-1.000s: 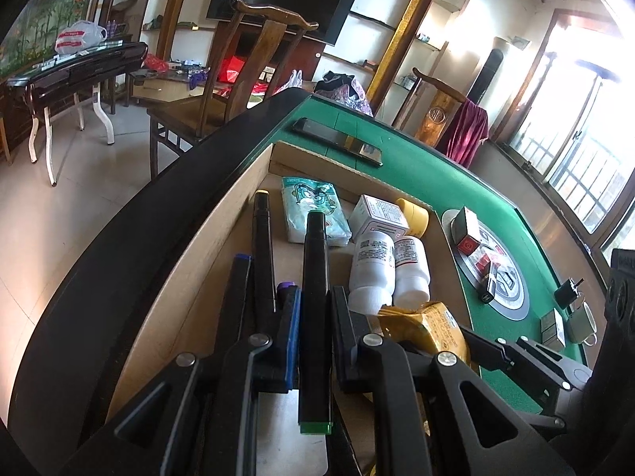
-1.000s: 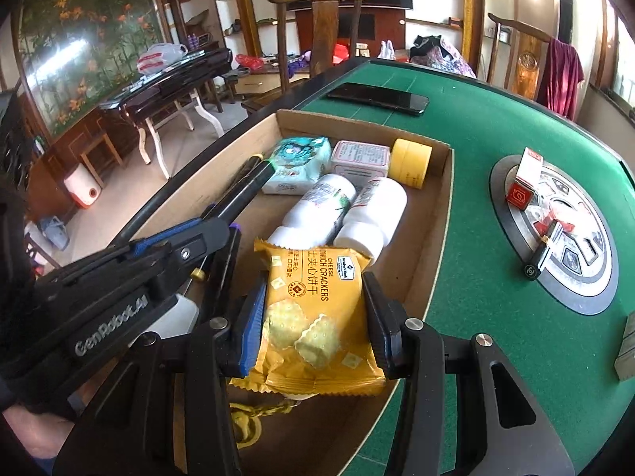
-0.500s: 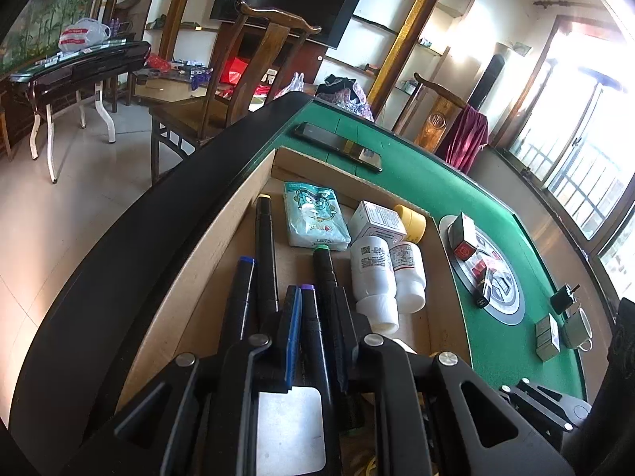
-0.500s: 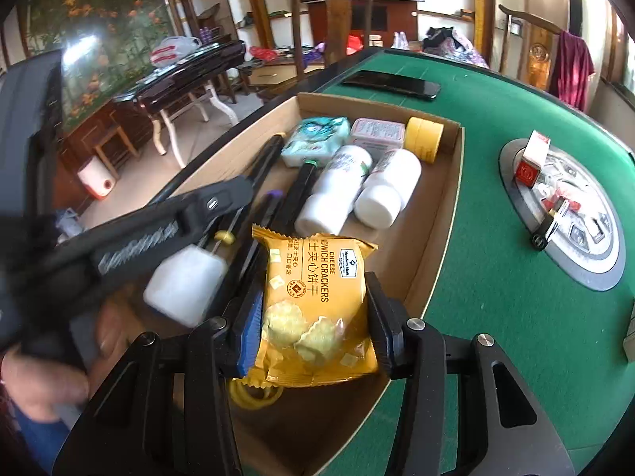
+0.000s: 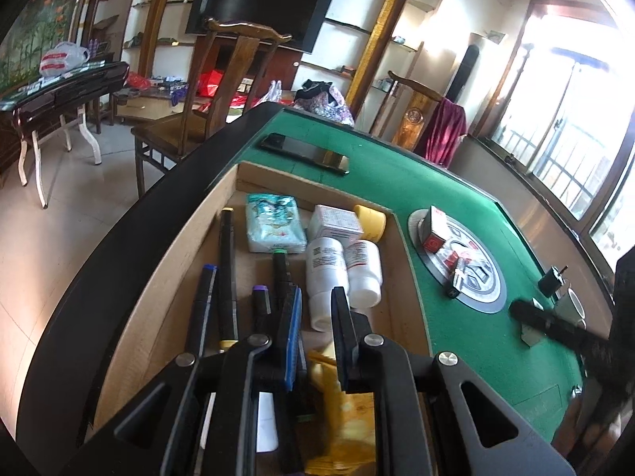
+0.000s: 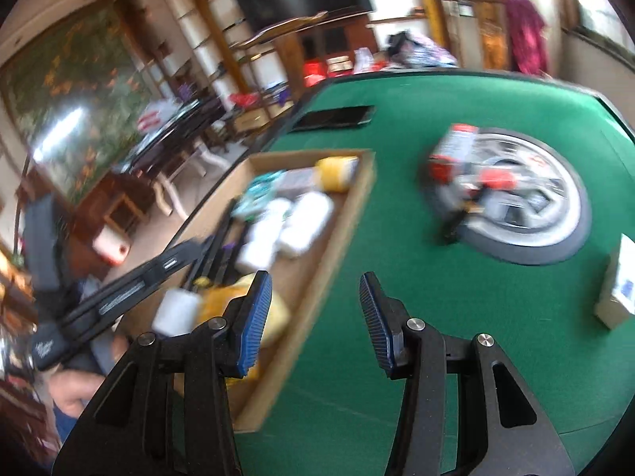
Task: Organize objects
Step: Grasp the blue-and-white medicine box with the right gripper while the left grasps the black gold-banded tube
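A shallow cardboard box [image 5: 190, 261] on the green felt holds several markers [image 5: 226, 269], two white bottles [image 5: 325, 265], a tissue pack [image 5: 274, 226], a small white carton [image 5: 335, 222] and a yellow roll [image 5: 371, 222]. My left gripper [image 5: 316, 293] hovers over the box's near end, shut with nothing between its pads. The green-capped marker [image 5: 279, 256] lies under it beside the others. A yellow cracker pack [image 5: 349, 408] lies at the near end of the box [image 6: 353, 206], seen blurred as a cracker pack [image 6: 254, 305] in the right wrist view. My right gripper [image 6: 315, 281] is open and empty over bare felt, right of the box.
A black phone [image 5: 305, 152] lies beyond the box. The table's round centre plate [image 5: 456, 261] carries a red-and-white carton and small items. A cup [image 5: 571, 305] and a black plug [image 5: 551, 277] sit further right. A pale carton [image 6: 619, 289] stands on the felt. Wooden chairs surround the table.
My right gripper let go of the cracker pack in the box and swung right over the felt. My left gripper drew back and up, leaving the green-capped marker among the others.
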`<state>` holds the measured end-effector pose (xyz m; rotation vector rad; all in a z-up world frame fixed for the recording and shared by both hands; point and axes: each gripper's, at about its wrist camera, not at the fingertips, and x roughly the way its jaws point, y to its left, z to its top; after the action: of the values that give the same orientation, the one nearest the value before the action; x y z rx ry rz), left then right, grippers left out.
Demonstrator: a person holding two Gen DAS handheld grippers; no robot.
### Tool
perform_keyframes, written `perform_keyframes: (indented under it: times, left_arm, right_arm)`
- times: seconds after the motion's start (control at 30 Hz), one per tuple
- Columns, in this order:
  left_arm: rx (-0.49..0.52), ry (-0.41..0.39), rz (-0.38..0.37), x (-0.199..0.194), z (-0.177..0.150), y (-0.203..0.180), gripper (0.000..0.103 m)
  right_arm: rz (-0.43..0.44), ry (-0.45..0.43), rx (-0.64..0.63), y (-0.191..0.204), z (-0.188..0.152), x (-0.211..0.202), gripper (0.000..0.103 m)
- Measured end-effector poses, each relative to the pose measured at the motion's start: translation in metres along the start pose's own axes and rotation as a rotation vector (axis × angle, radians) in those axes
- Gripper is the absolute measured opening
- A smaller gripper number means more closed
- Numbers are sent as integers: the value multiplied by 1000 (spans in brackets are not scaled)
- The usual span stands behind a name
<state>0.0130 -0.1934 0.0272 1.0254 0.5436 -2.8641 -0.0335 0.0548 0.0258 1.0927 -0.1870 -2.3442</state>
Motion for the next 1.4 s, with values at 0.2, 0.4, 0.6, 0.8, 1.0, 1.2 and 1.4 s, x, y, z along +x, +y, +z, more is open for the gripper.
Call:
perform_keyframes:
  times: [0.2, 0.4, 0.6, 0.8, 1.0, 1.2, 1.4]
  left_arm:
    - [90, 11, -39, -2, -4, -38, 14]
    - [178, 35, -72, 2, -12, -76, 14]
    - [264, 90, -96, 14, -13, -115, 15]
    - [328, 204, -120, 57, -5, -155, 20]
    - [389, 282, -70, 114, -1, -186, 31]
    - [364, 317, -21, 158, 8, -194, 31]
    - [380, 316, 22, 184, 4, -203, 31]
  right_arm:
    - [-279, -53, 181, -99, 18, -38, 46]
    - [-458, 19, 370, -184, 20, -39, 52]
    - [-437, 80, 391, -206, 23, -15, 52]
    - [-374, 41, 308, -209, 15, -9, 39]
    - [-318, -15, 321, -216, 12, -23, 33]
    - [-271, -18, 321, -216, 9, -20, 33]
    - [-232, -14, 344, -219, 7, -17, 33]
